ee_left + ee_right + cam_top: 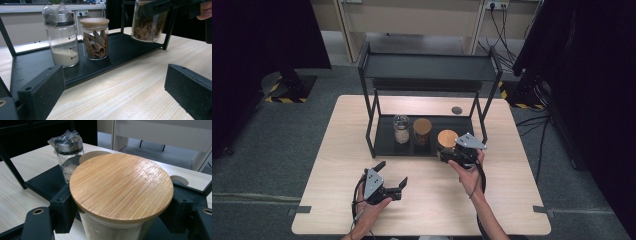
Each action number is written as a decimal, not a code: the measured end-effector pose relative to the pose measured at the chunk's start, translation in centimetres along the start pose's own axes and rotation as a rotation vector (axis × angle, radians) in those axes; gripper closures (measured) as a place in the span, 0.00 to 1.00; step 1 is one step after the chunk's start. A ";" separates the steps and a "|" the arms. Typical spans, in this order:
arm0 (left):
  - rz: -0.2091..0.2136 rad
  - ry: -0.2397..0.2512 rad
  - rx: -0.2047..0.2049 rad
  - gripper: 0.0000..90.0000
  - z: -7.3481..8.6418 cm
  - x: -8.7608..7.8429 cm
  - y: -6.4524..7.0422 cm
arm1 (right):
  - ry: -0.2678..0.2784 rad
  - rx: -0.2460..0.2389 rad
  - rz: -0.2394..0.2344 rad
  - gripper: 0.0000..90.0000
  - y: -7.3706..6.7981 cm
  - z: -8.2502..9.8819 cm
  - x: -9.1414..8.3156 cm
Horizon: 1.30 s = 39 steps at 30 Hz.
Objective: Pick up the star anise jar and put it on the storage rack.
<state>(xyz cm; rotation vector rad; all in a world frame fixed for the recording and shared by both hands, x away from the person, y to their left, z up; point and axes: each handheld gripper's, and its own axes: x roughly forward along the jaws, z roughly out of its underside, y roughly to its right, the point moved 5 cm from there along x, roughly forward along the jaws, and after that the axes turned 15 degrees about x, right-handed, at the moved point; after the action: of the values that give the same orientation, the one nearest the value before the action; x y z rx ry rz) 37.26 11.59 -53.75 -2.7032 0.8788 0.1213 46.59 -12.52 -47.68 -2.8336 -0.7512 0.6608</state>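
1. Right gripper [451, 154] has its fingers clamped on a glass jar with a bamboo lid [121, 186], one finger on each side just below the lid. In the left gripper view this jar [147, 23] holds star anise and its base appears to hang clear of the tray, near the rack's right post. Judgement: gripping under the lid rim keeps the glass from slipping down, and holding it upright keeps the contents settled.

2. Held jar sits at the right end of the rack's lower tray [384, 142], at its near edge, next to the near right post.

3. Left gripper [392, 180] rests low over the counter [432, 200], near and left of centre, fingers wide apart with nothing between them. It points toward the rack; judged to be parked out of the way while the right hand works.

4. Two more jars stand upright on the tray, side by side and just apart: one with a metal cap under plastic wrap, partly filled with white powder [62, 42], at the left; one with a bamboo lid and cinnamon bark [95, 37] in the middle.

5. Count: three jars, two with bamboo lids, one with a metal cap. One black two-tier rack; its upper shelf [429, 67] carries nothing visible. Two grippers. One small round grey cap [456, 110] in the counter behind the rack.

6. Judgement: jars form a single left-to-right row on the tray, so each can be reached from the near side.
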 end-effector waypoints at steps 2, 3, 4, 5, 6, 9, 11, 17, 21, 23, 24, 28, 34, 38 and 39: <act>0.000 0.000 0.000 0.03 0.0 0.0 0.0 | 0.002 0.004 0.002 0.29 0.1 -0.1 0.1; 0.000 0.000 0.000 0.03 0.0 0.0 0.0 | 0.004 0.004 0.003 0.29 0.1 -0.2 0.1; 0.000 0.000 0.001 0.03 0.0 0.0 0.0 | 0.004 0.005 0.005 0.29 0.1 -0.2 0.2; 0.000 0.000 0.001 0.03 0.0 0.0 0.0 | 0.006 0.007 0.007 0.29 0.2 -0.3 0.3; 0.000 0.000 0.000 0.03 0.0 0.0 0.0 | 0.006 0.009 0.009 0.29 0.2 -0.4 0.4; -0.001 0.000 -0.001 0.03 0.0 0.0 0.0 | 0.008 0.014 0.015 0.29 0.4 -0.6 0.8; -0.001 0.000 -0.002 0.03 0.0 0.0 0.0 | 0.006 0.014 0.020 0.29 0.5 -0.6 1.0; -0.001 0.000 -0.001 0.03 0.0 0.0 0.0 | 0.004 0.014 0.038 0.29 0.8 -0.7 1.6; -0.001 0.000 -0.002 0.03 0.0 0.0 0.0 | 0.002 0.010 0.047 0.29 0.9 -0.8 1.9; -0.001 0.000 -0.002 0.03 0.0 0.0 0.0 | 0.002 0.006 0.054 0.29 1.0 -0.9 2.1; -0.001 0.000 -0.002 0.03 0.0 0.0 0.0 | 0.002 0.007 0.055 0.29 1.1 -0.9 2.2; 0.000 0.000 -0.002 0.03 0.0 0.0 0.0 | 0.000 0.008 0.062 0.29 1.4 -0.9 2.5; -0.001 0.000 -0.001 0.03 0.0 0.0 0.0 | -0.004 0.021 0.078 0.29 2.2 -0.7 2.9; -0.002 0.000 -0.004 0.03 0.0 0.0 0.0 | -0.005 0.016 0.087 0.29 2.4 -0.7 3.3; -0.001 0.000 -0.003 0.03 0.0 0.0 0.0 | -0.006 0.017 0.087 0.29 2.4 -0.8 3.5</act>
<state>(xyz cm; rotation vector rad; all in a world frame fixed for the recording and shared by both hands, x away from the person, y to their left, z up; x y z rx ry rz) 37.28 11.61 -53.75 -2.7061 0.8775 0.1223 50.75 -12.91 -48.86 -2.8641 -0.6234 0.6853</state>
